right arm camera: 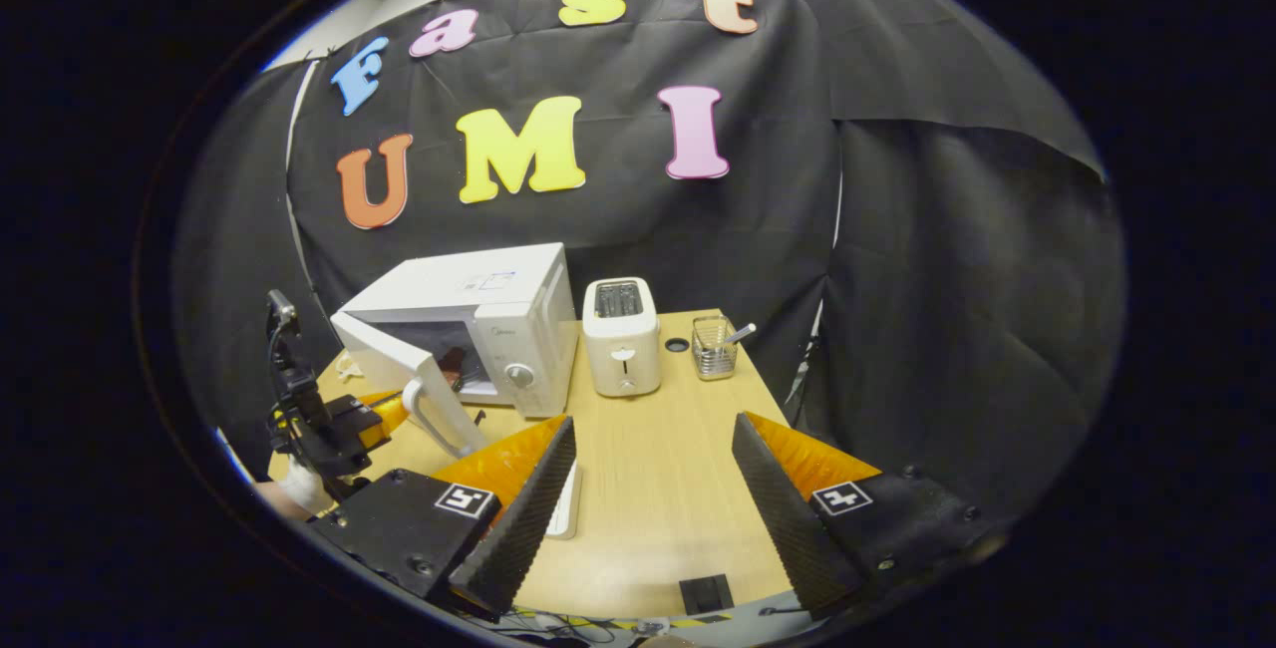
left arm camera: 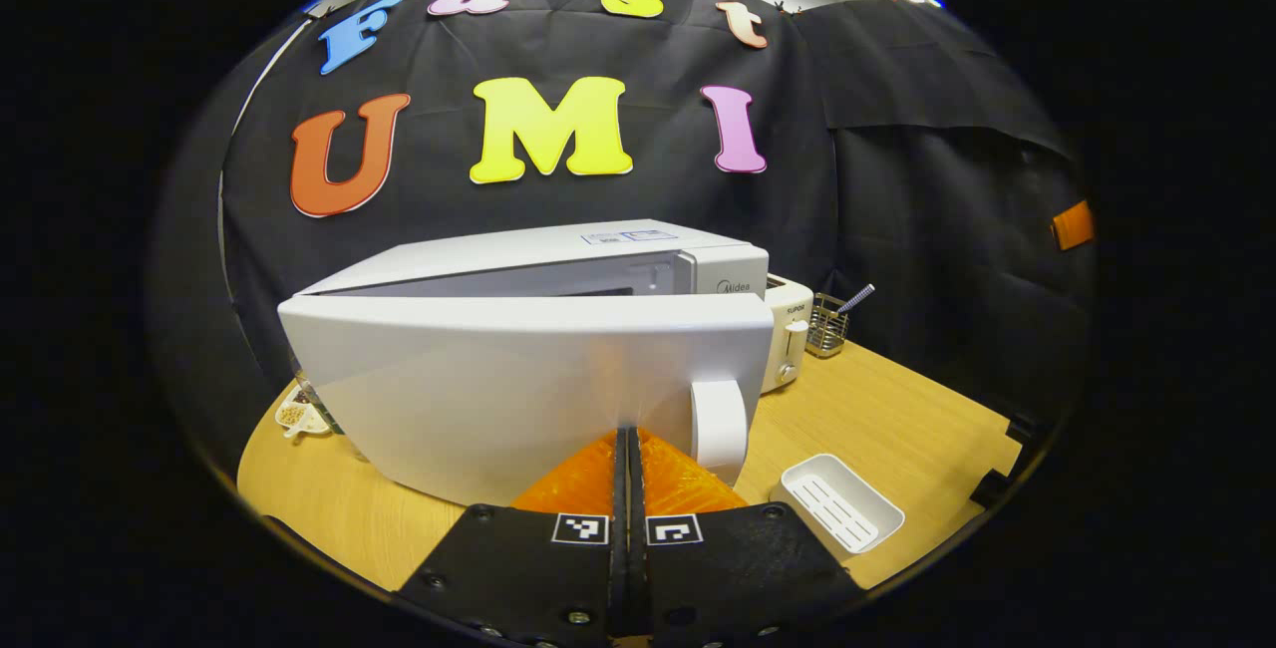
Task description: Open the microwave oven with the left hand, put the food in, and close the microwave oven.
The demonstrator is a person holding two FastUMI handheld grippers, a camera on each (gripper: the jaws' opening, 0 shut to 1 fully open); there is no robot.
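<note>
left claw (left arm camera: 628, 439) closed against half-open microwave door (left arm camera: 518, 389), seemingly touching.

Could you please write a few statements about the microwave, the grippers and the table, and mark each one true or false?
1. The microwave door is fully shut. False: it stands partly open, hinged on its left.
2. The left gripper has its fingers closed together, against the outside of the door. True.
3. The right gripper is shut on the toaster. False: its fingers are spread wide over the table, holding nothing.
4. A white toaster stands just right of the microwave. True.
5. A wire basket sits right of the toaster. True.
6. The white tray lies inside the microwave. False: it lies on the table in front.
</note>
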